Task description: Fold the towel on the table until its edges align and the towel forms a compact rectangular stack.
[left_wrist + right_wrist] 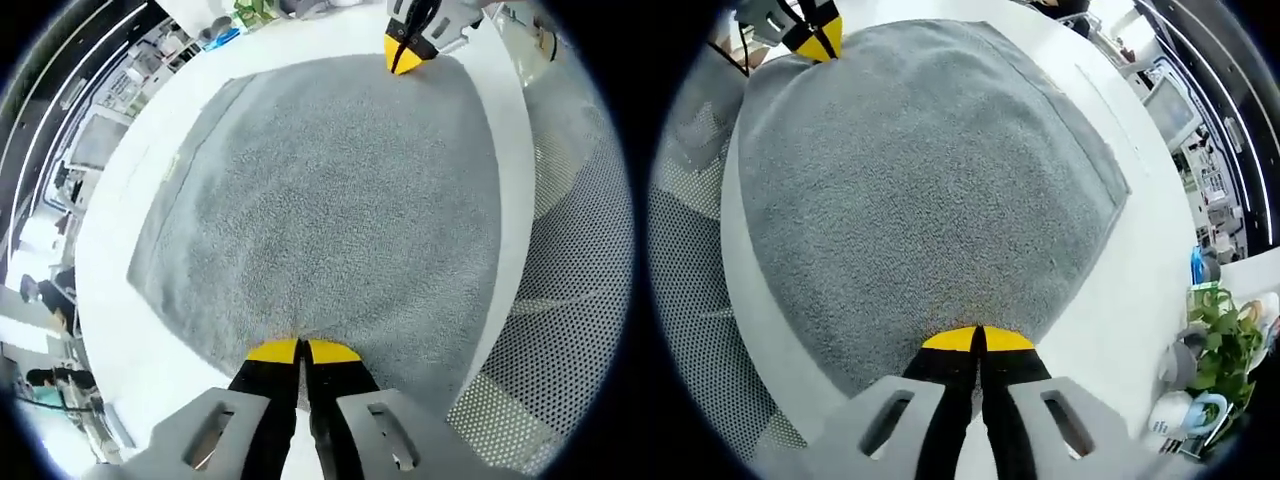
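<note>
A grey towel (320, 200) lies spread flat on a white table (120, 350). In the left gripper view the left gripper (301, 352) rises at 6 o'clock, its yellow-tipped jaws pressed together on the towel's near corner. In the right gripper view the right gripper (977, 340) does the same at 6 o'clock, jaws closed on another corner of the same edge. Each gripper also appears in the other's view: the right one at 1 o'clock in the left view, the left one at 11 o'clock in the right.

The pinches look shallow, so a corner could slip free when lifted. If one corner travels further than the other, the edges would land skewed. Potted plants (1225, 335) and cups (1190, 410) stand near the table edge at 4 o'clock in the right view; swinging cloth might brush them.

No writing or brand is legible.
</note>
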Demonstrator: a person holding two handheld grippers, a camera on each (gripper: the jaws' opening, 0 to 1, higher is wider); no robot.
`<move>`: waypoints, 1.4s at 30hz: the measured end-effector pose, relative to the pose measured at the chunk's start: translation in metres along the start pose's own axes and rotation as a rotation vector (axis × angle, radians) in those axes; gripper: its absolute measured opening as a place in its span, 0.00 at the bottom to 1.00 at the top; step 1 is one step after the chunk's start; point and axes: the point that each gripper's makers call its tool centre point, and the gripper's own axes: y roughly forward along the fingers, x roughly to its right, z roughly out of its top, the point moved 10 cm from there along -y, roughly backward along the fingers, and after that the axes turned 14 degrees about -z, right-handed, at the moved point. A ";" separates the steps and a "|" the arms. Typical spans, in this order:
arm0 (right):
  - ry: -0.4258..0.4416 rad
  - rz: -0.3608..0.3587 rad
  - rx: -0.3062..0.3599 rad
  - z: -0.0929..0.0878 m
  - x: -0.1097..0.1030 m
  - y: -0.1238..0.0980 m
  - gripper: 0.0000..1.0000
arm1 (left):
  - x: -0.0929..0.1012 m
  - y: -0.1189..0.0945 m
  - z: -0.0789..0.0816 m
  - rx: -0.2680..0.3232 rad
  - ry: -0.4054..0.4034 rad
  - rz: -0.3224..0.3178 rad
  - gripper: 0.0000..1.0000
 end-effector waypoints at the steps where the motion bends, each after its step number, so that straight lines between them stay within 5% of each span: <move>1: 0.001 0.002 0.001 -0.001 0.000 0.000 0.00 | -0.001 0.000 0.000 0.000 -0.012 -0.007 0.02; 6: 0.015 0.002 0.000 -0.003 -0.003 -0.003 0.00 | -0.003 -0.001 -0.004 0.049 -0.055 -0.021 0.02; 16: 0.022 -0.019 -0.030 -0.005 -0.011 -0.009 0.00 | -0.004 0.000 -0.003 0.046 -0.034 -0.041 0.02; 24: 0.174 -0.006 -0.034 -0.011 -0.012 -0.013 0.00 | -0.012 -0.001 -0.005 0.049 0.019 -0.118 0.02; 35: 0.155 0.029 -0.069 -0.008 -0.010 -0.012 0.00 | -0.012 -0.001 -0.008 0.059 0.046 -0.144 0.02; 42: 0.144 0.024 -0.060 -0.008 -0.013 -0.014 0.00 | -0.012 -0.001 -0.011 0.108 -0.007 -0.133 0.02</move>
